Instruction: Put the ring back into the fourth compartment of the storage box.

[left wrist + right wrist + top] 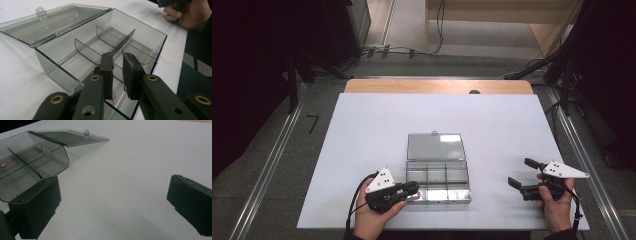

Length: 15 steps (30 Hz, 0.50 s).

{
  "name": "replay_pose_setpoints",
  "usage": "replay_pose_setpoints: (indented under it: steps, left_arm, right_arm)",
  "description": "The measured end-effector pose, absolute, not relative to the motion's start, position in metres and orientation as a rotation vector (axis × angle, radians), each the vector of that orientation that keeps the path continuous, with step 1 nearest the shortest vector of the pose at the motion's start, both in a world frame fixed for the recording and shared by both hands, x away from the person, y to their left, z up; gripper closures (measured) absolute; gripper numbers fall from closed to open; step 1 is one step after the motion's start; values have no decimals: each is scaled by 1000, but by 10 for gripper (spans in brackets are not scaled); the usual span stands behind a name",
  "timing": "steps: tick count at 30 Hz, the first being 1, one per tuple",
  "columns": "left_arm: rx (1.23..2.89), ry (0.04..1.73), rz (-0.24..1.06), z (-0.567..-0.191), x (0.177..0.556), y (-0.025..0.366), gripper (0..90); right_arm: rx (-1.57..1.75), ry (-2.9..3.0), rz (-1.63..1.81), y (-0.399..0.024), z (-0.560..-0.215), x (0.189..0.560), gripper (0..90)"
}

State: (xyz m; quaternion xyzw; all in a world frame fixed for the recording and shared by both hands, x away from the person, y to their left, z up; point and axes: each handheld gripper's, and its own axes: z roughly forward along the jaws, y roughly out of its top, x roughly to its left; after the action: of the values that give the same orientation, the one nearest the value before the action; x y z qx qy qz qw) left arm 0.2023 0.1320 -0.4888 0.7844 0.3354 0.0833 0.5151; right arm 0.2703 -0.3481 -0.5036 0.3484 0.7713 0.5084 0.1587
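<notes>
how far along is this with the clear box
The clear box lies on the table with its lid already open. The left gripper sits over its near-left compartment, jaws slightly apart above a small item. The right gripper waits open. The other compartments look empty.

A clear grey plastic box [438, 181] lies open on the white desk [362, 130], its hinged lid [435, 146] folded flat behind it. Thin dividers split the box into compartments. A small pinkish bit [113, 93] lies in the near left compartment.
</notes>
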Motion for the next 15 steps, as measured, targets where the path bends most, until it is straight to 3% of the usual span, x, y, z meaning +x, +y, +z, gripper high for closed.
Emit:
replay_pose_setpoints:
  steps: [15]
  left_arm:
    - [1828,814,171,-477,206,140,346]
  right_arm:
    - [1004,2196,1453,-349,-504,270,0]
